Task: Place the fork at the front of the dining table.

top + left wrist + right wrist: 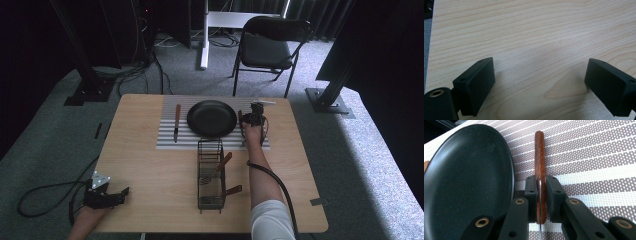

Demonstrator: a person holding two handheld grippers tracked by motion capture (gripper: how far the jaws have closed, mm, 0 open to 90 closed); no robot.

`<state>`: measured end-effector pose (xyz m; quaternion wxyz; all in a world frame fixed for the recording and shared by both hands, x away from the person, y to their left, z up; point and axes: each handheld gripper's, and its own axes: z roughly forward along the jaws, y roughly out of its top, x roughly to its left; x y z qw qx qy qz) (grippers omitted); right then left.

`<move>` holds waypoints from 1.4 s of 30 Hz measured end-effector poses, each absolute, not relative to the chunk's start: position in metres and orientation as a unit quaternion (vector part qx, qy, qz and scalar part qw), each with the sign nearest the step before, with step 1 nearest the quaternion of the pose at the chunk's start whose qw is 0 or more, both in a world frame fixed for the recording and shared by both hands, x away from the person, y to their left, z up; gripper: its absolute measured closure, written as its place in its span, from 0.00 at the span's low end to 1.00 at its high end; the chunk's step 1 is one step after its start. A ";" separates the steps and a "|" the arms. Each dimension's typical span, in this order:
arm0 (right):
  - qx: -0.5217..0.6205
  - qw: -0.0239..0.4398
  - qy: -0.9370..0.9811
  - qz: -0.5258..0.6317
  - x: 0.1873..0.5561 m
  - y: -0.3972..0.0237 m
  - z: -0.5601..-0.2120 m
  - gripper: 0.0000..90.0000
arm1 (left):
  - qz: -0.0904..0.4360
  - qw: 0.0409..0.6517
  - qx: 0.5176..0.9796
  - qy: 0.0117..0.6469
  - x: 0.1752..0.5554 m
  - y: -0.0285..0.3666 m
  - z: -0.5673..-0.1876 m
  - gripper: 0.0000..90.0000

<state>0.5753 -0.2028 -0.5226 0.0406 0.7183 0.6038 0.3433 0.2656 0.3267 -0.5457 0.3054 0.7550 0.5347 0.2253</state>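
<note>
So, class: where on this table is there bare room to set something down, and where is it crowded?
Free: bare wood left of the black wire caddy, and right of it beyond the forearm. Crowded: the striped placemat, with the wooden-handled knife, round black plate and the right hand-held gripper clamping a wooden-handled utensil.
</note>
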 end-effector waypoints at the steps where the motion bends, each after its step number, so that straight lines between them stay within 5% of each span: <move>1: 0.718 0.048 0.605 0.341 0.575 -0.203 -0.522 0.86 | 0.225 0.305 0.755 0.535 0.266 0.327 -0.546 0.10; 15: 0.683 0.083 0.652 0.318 0.529 -0.202 -0.502 0.74 | 0.225 0.306 0.755 0.535 0.266 0.327 -0.546 0.10; 33: 0.647 0.115 0.690 0.304 0.445 -0.201 -0.521 0.58 | 0.225 0.306 0.755 0.535 0.266 0.327 -0.546 0.10; 42: 0.650 0.141 0.693 0.277 0.455 -0.185 -0.523 0.74 | 0.225 0.306 0.755 0.535 0.266 0.327 -0.546 0.10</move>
